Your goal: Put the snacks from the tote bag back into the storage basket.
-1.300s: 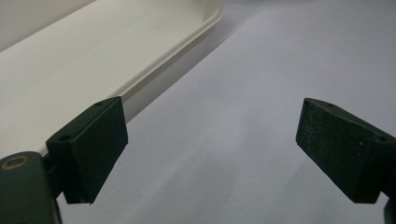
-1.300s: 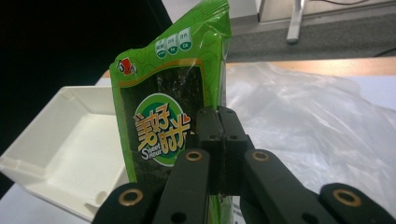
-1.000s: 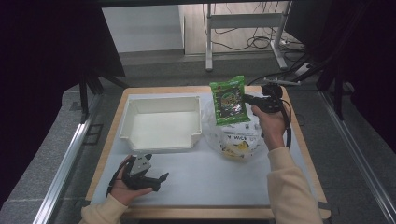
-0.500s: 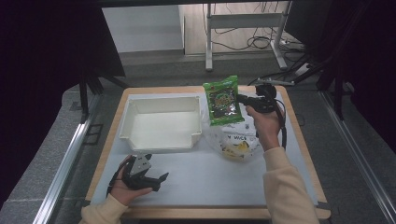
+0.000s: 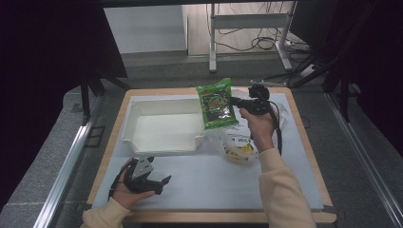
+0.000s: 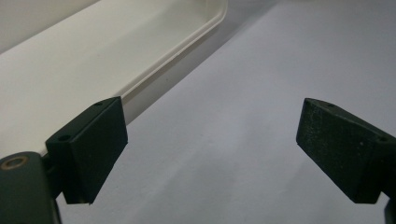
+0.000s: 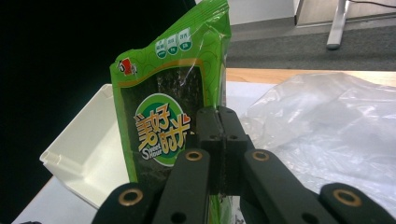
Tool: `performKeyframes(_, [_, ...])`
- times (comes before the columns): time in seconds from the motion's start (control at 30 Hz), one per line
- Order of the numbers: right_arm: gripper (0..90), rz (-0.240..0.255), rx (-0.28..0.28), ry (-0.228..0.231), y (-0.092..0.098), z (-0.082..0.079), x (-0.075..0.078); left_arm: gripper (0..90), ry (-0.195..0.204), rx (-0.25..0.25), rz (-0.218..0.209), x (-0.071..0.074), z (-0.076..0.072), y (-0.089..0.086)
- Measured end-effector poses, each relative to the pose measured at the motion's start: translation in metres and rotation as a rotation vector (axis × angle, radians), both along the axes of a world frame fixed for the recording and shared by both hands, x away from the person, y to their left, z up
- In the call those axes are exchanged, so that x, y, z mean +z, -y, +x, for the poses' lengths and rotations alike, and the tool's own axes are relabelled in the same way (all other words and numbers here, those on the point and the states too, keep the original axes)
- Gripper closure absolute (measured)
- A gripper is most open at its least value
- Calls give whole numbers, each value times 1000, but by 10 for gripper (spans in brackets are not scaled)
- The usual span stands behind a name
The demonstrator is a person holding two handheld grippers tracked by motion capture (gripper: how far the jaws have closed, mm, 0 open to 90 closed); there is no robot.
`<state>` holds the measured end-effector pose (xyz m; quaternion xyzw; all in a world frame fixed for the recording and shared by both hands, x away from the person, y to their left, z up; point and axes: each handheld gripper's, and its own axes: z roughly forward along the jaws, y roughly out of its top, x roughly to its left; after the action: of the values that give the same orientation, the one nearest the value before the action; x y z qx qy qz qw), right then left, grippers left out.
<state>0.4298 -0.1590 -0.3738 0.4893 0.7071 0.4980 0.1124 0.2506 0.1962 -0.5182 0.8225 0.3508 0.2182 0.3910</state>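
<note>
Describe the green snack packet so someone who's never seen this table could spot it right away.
Start at the white tray on the table. At its right edge, the right hand-held gripper holds up the green packet. Unlike the clear plastic bag lying below, it is bright green with a dark window.

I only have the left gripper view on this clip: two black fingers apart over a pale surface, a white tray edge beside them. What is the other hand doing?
Observer: The right gripper holds a green snack packet upright above the table, beside the white tray.
Operator: Is the grip firm?
Observer: In the right gripper view its fingers are pressed together on the packet's edge.
Operator: Anything else on the table?
Observer: A clear plastic bag with yellow contents lies under the right forearm.
Operator: And the left gripper?
Observer: The left gripper rests low by the table's near edge.
</note>
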Motion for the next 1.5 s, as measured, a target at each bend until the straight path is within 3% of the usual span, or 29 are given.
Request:
performKeyframes(0.53, [897, 0, 46, 1, -24, 4, -4, 89, 3, -2, 8, 0, 0, 0])
performKeyframes(0.97, [897, 29, 73, -12, -43, 9, -12, 90, 4, -1, 8, 0, 0, 0])
performKeyframes(1.5, [897, 17, 108, -26, -72, 16, -18, 90, 3, 2, 2, 0, 0, 0])
